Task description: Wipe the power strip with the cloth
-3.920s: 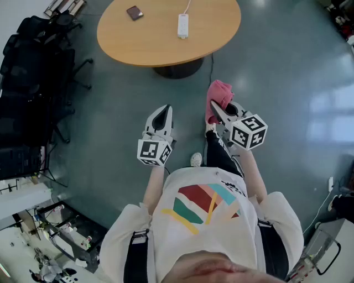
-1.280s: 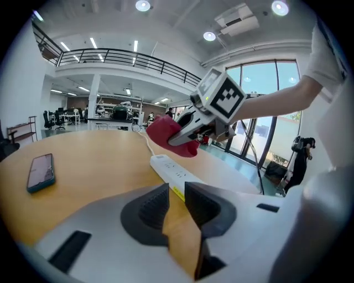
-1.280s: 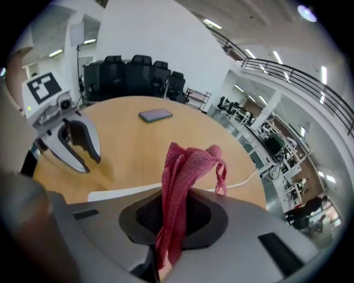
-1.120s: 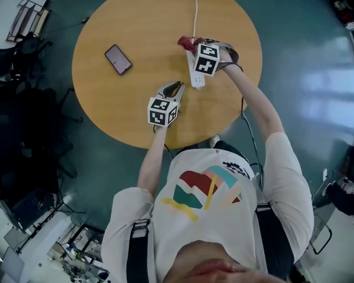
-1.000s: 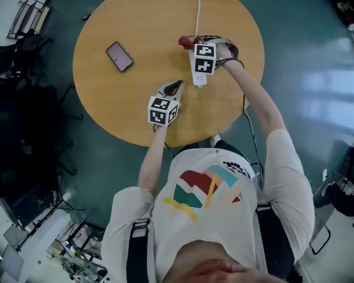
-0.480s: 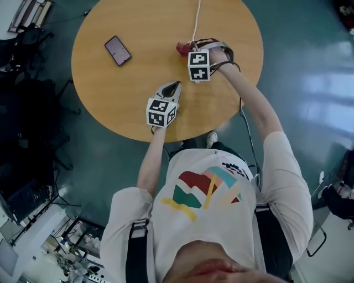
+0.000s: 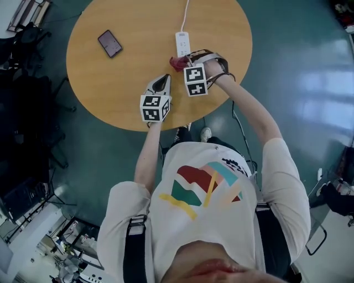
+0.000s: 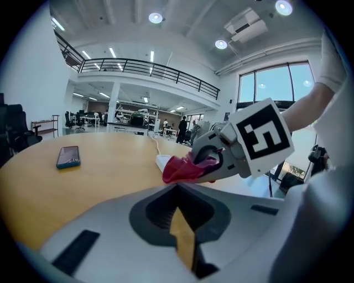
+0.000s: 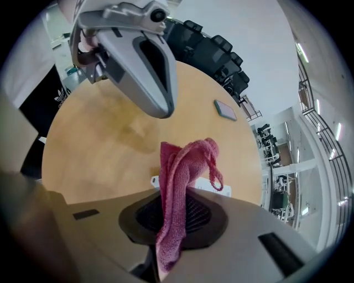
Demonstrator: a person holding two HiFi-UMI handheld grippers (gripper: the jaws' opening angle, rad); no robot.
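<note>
Toward the far edge of the round wooden surface (image 7: 105, 88) lies the white power strip (image 7: 182, 43). Just beside its near end, the right gripper (image 7: 184, 60) has its jaws clamped on the crumpled pink-red cloth (image 7: 176, 62). The left gripper (image 7: 161, 83) has its jaws together, empty.

In the head view, your right gripper (image 7: 181, 59) is covering its own jaws with its body, so only a corner of the cloth (image 7: 176, 63) is peeking out. The cord (image 7: 185, 13) is running off the top edge, which is also cropping the desk (image 7: 127, 83). In the right gripper view, the cloth is hiding most of the power strip (image 7: 182, 42). Whether cloth and strip are touching isn't showing. The phone (image 7: 109, 43) is appearing too small to read.
</note>
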